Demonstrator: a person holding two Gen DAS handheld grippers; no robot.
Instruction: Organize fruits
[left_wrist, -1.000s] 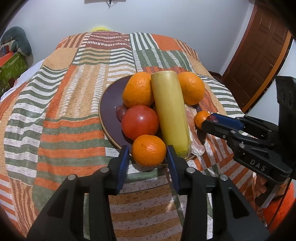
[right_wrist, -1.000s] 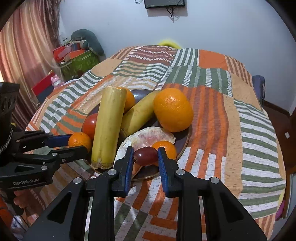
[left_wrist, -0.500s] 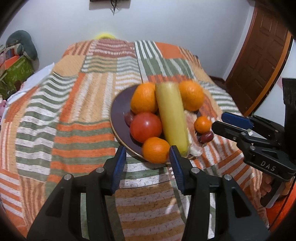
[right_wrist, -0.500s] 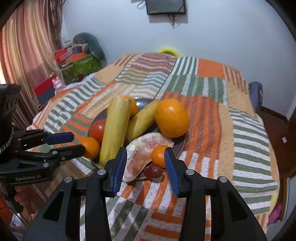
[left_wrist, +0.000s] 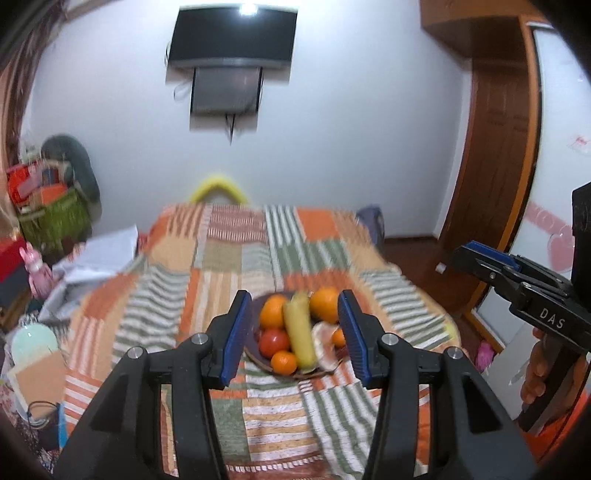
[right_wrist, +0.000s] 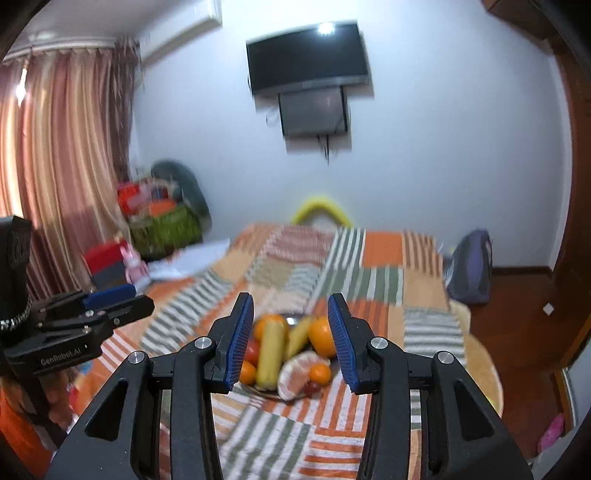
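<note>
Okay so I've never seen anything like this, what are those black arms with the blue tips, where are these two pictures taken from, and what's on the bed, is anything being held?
They are not robot arms. A person holds a hand-operated claw in each hand, with a wide-angle camera on each looking forward along its two fingers.

One picture is from the left claw, the other from the right claw. Each also sees the other at its edge.

Ahead is a bed under a striped patchwork blanket. On it sits a dark plate of fruit: oranges, a red tomato, a long yellow fruit, a peeled citrus piece and smaller items too blurred to name.

Both claws are open and hold nothing. They hang well short of the plate.
</note>
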